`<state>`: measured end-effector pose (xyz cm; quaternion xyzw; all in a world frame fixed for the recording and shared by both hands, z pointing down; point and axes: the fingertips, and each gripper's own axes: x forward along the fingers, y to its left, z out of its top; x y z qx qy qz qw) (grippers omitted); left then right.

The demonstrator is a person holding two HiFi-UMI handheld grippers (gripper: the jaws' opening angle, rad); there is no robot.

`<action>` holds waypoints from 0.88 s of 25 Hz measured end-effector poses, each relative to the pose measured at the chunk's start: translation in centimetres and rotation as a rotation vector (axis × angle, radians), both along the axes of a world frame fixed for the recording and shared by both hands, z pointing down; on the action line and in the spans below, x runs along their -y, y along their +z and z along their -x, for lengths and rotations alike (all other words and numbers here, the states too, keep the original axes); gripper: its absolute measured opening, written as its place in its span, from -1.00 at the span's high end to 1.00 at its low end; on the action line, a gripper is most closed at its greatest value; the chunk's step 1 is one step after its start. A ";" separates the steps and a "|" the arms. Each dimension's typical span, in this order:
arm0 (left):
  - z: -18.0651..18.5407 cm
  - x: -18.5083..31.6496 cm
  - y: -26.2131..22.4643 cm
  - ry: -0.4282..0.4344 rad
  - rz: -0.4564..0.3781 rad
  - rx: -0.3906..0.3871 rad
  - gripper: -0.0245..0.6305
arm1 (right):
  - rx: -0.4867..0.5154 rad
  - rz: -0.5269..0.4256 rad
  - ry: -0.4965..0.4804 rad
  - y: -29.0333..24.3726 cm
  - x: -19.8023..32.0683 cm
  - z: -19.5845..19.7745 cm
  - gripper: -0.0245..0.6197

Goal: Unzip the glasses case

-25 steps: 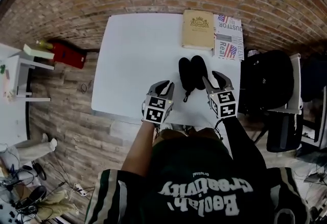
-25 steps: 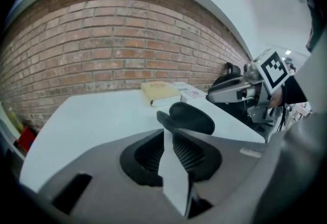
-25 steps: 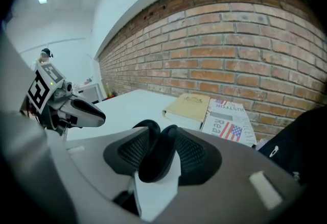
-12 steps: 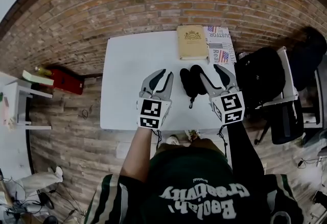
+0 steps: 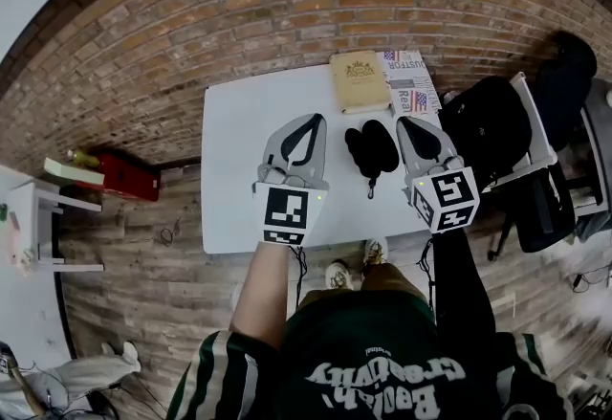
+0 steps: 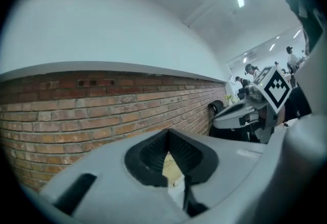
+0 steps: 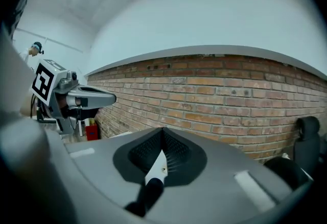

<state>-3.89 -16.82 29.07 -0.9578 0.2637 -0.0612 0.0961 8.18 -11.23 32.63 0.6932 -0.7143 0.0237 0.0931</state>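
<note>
The black oval glasses case [image 5: 372,148] lies splayed mid-frame on the white table [image 5: 239,150]. The left gripper [image 5: 310,121] and right gripper [image 5: 408,124] hover either side, jaws just closed on nothing, so the unzipping seems done.

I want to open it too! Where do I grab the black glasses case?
Probably the thin tab sticking out of the glasses case at its near end. Come from the table's near edge: the rounded body is wide, the tab slim.

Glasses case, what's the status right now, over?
Jaws of left gripper and right gripper just closed, shut, nothing between them. The glasses case lies on the white table between them, not held. Beyond it, book and newspaper, not in the way.
</note>
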 end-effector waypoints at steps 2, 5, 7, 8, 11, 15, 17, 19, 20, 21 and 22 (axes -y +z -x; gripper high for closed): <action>0.4 -0.3 -0.3 -0.001 -0.007 -0.010 0.91 | -0.019 -0.003 0.001 -0.5 -0.4 0.9 0.89; 0.7 -0.6 -0.6 0.002 0.010 -0.035 0.91 | -0.052 -0.011 0.014 -0.9 -0.9 1.6 0.89; 0.9 -0.6 -0.9 0.005 0.014 -0.037 0.91 | -0.043 -0.015 0.023 -1.0 -1.1 1.8 0.89; 1.0 -0.6 -1.1 0.003 0.015 -0.040 0.91 | -0.040 -0.017 0.026 -1.1 -1.3 1.9 0.89; 1.7 -0.6 -1.8 -0.028 0.014 -0.076 0.91 | -0.046 -0.022 0.021 -1.4 -1.5 2.1 0.89; 2.2 -0.9 -1.4 -0.044 0.015 -0.081 0.91 | -0.048 -0.030 0.016 -1.2 -2.0 2.3 0.89; 2.3 -1.0 -1.1 -0.048 0.020 -0.076 0.91 | -0.049 -0.026 0.013 -0.9 -2.3 2.4 0.89; 2.2 -1.1 -1.0 -0.048 0.026 -0.081 0.91 | -0.048 -0.021 0.013 -0.6 -2.6 2.3 0.89; 2.1 -1.1 -1.0 -0.048 0.026 -0.081 0.91 | -0.047 -0.021 0.014 -0.6 -2.7 2.2 0.89; 2.0 -1.2 -0.9 -0.047 0.026 -0.078 0.91 | -0.047 -0.023 0.015 -0.6 -2.8 2.0 0.89; 1.8 -1.2 -0.9 -0.046 0.024 -0.075 0.91 | -0.048 -0.024 0.015 -0.7 -2.9 1.9 0.89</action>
